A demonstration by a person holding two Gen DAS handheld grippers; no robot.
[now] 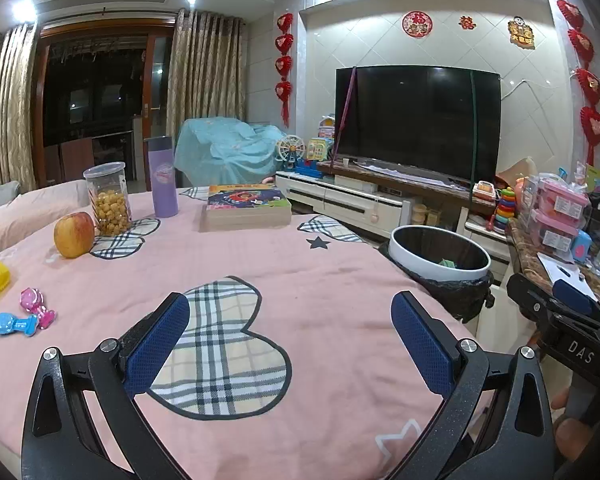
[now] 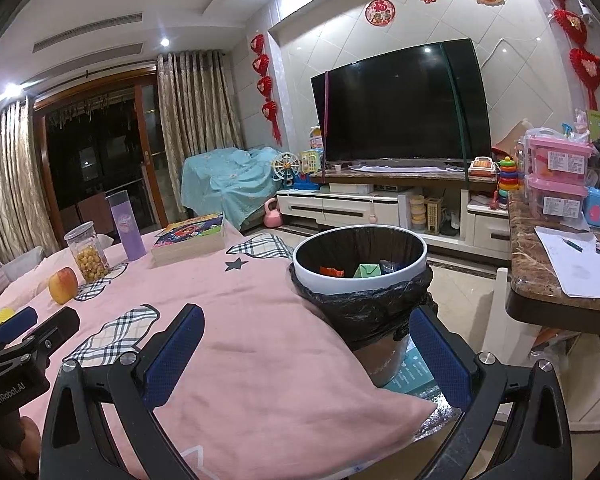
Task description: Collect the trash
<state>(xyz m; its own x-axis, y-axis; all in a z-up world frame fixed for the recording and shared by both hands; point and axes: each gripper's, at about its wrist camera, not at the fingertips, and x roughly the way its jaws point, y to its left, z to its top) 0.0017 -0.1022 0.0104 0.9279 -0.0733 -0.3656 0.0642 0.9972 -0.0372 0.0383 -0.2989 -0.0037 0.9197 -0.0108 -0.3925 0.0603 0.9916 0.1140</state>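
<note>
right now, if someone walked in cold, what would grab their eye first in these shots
Probably the big dark TV on the far wall, flanked by red hanging decorations. Next, the pink quilt with plaid hearts filling the foreground, an apple and a snack jar at its far left. At its right edge stands a white trash bin lined in black, coloured scraps already inside, with both grippers' blue-padded jaws wide open and empty.

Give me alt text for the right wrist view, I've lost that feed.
The open, empty right gripper hovers over the edge of a pink quilt, facing a white trash bin lined with a black bag that holds a few coloured scraps. An apple, snack jar, purple bottle and book sit farther back left.
</note>
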